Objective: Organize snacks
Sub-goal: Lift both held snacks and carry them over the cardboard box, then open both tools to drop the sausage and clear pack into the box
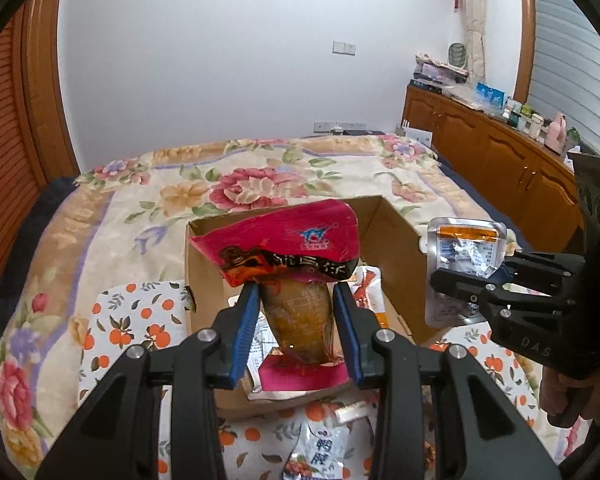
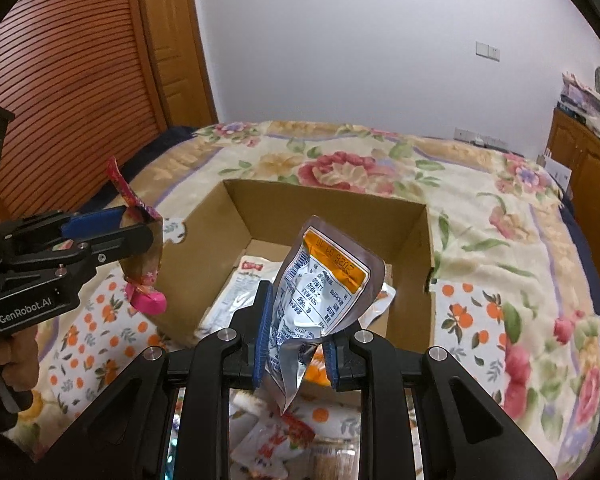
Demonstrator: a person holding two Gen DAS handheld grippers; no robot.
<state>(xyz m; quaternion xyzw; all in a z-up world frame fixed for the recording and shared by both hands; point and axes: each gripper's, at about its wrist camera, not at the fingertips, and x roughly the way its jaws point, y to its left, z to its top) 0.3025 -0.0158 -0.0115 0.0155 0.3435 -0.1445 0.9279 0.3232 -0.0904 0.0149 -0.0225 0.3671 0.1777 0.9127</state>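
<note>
Honestly, plenty to fumble here. Left tool (image 1: 296, 332) clamped on a pink-topped snack pouch (image 1: 288, 252), pads pinching only the narrow brown middle, top flopping forward over the cardboard box (image 1: 400, 256). Right tool (image 2: 296, 344) squeezed shut on the crinkled lower part of a silver pouch with orange band (image 2: 324, 284), held up over the box opening too. Both grips sitting on slippery film, so either pack could slide out or twist if swung fast.

Bigger worry: both tools heading for one box at once. Seen from the left wrist, right tool (image 1: 496, 284) hanging just off the box's right wall; seen from the right wrist, left tool (image 2: 136, 228) hovering by the left wall near the corner. Could easily knock a wall, shove the box across the soft bed (image 1: 260, 168), or clip each other. Floppy pink top could also catch on the rim and fold outside instead of dropping in.

Room-wise: box open on top, a few packets (image 2: 240, 296) already flat on the floor, decent gap above them. Far wall tall, near wall mostly hidden behind the tools. Loose packs (image 1: 320, 448) lying on the orange-print cloth (image 1: 140, 320) in front, so no dragging low there. Probably safer one at a time, straight down.
</note>
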